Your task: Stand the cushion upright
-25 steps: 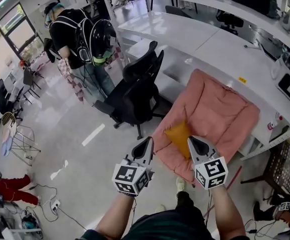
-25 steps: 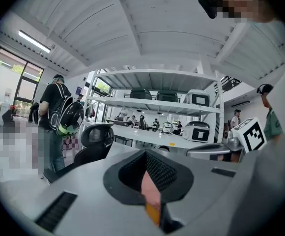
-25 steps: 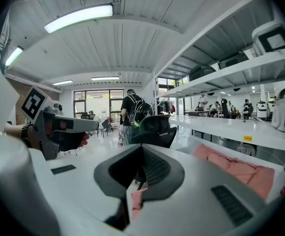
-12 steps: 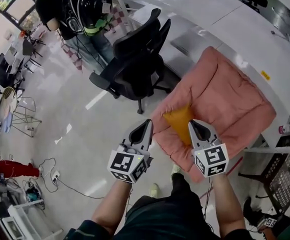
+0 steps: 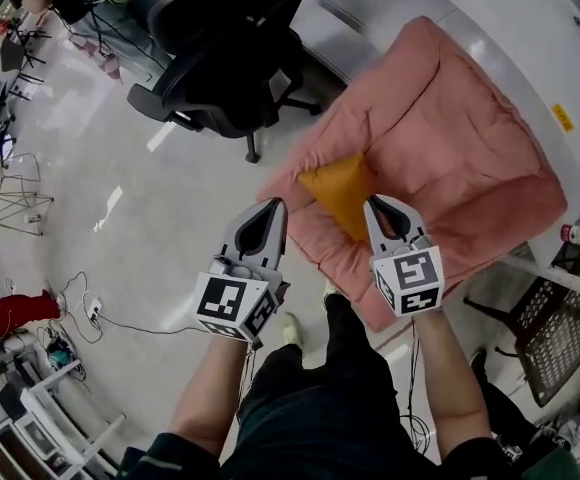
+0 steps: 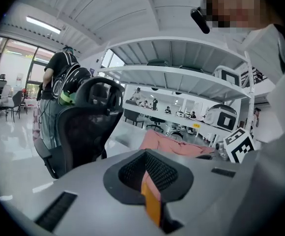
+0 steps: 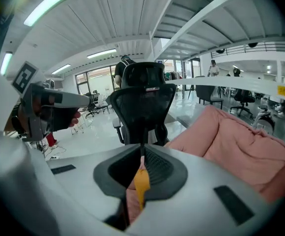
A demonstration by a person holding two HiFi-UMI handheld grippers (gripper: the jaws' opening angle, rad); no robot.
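Head view first: the pink pad was seen spread out beside the white bench. The orange cushion was found lying flat on the pad, at its near-left corner, not yet stood up. The left gripper was held just off that corner of the pad, over the floor, with its fingers drawn together on nothing. The right gripper was held over the pad's near edge with its tip right beside the cushion; whether it touched could not be made out. A black office chair was parked just beyond the pad's left edge.

Left gripper view: the fingers were seen closed tight with nothing clamped, and a sliver of orange and pink was glimpsed through the slit between them. The pad was seen ahead, the chair to its left, and a person with a backpack further left, behind the chair.

Right gripper view: the fingers were pressed together here too, empty, with a strip of orange showing past them. The pad was seen rising away at the right, with the chair at its left edge. The left gripper was caught further left, gripped in a hand.
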